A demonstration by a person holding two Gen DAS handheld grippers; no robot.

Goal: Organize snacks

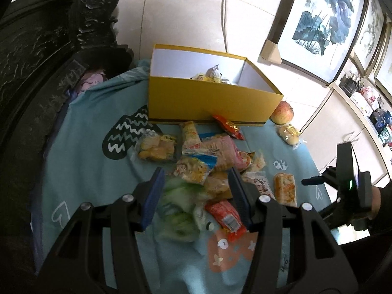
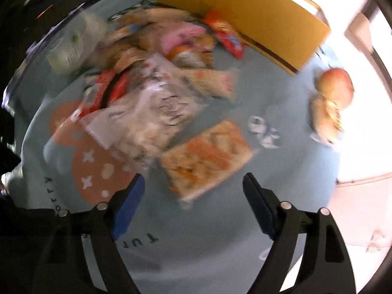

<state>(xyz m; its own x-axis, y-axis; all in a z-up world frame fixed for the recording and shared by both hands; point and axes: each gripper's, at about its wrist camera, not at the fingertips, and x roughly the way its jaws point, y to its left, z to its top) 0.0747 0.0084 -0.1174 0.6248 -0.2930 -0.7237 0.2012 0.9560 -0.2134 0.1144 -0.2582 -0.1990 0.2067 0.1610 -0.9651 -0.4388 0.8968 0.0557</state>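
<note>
A crowded heap of wrapped snack packets [image 1: 208, 152] blocks the middle of the light blue cloth-covered surface [image 1: 80, 161], right up against the tall front wall of the open yellow cardboard box [image 1: 210, 103]. Bare cloth lies open on the left and near edge. A red apple [image 1: 283, 112] sits close beside the box's right corner.

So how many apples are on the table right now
1. The apple sits on the blue cloth by the right front corner of the yellow box, beside a wrapped bun. Others may be hidden in the box.
</note>
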